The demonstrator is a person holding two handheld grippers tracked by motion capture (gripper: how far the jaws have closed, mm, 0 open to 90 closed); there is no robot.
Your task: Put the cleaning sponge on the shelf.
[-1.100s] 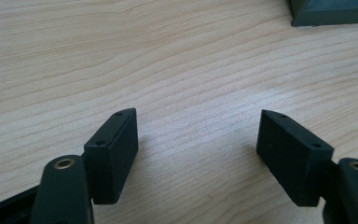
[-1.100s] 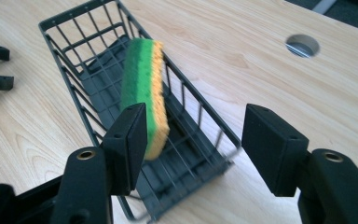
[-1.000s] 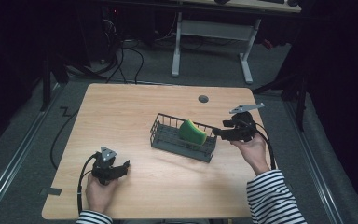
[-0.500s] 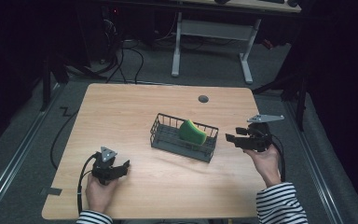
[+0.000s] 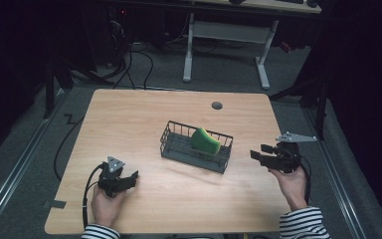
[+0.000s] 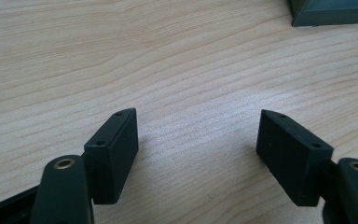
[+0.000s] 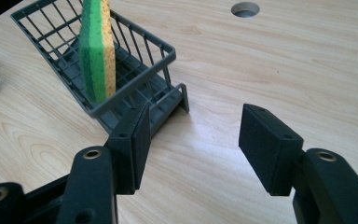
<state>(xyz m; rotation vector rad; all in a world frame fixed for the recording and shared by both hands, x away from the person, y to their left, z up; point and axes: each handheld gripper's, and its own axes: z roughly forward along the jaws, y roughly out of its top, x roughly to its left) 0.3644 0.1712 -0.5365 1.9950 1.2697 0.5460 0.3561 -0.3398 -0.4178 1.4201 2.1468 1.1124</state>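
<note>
Two grippers sit on either side of the table (image 5: 129, 114), and reading from the left: the left gripper (image 5: 133, 175) rests low on the wood near the person's edge, jaws spread wide with nothing but bare tabletop between them, exactly where it was a second ago; at the middle stands the wire basket (image 5: 179, 152), and inside it the green-and-yellow sponge (image 5: 205, 141) leans on edge against the far wall, as it did a second ago; to the right, the right gripper (image 5: 256, 153) has drawn back from beside the basket's end toward the table's right edge and dropped a little; its jaws stand part open and have just been closing slightly, with nothing between them; the right gripper view shows only wood in that gap, the basket's near corner just beyond one jaw. Judging from this, the sponge is already delivered and let go, so the placing looks finished and the right hand appears to be retiring.
</note>
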